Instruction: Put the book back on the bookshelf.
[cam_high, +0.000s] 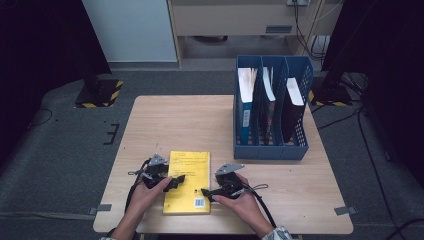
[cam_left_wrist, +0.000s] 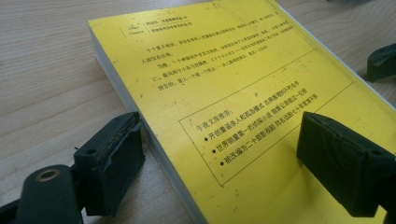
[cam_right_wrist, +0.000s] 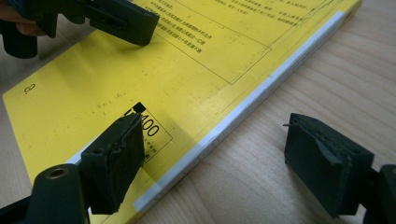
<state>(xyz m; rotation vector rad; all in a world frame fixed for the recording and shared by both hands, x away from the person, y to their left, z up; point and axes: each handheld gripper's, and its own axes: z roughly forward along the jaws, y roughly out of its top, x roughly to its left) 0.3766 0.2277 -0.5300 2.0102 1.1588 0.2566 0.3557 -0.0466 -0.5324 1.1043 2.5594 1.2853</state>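
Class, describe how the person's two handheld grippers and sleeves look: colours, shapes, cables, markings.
Both the left gripper and right gripper are black, each topped by a grey three-cornered plate. Black cables trail back from them. Close up, the jaws end in blocky black pads with worn edges. A patterned sleeve cuff shows at one wrist.

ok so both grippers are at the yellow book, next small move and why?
Probably close the left gripper on the yellow book's edge. Its fingers straddle that edge, one beside the pages, one above the cover, not pressing. The right gripper straddles the opposite edge, also open. The book lies flat on the table.
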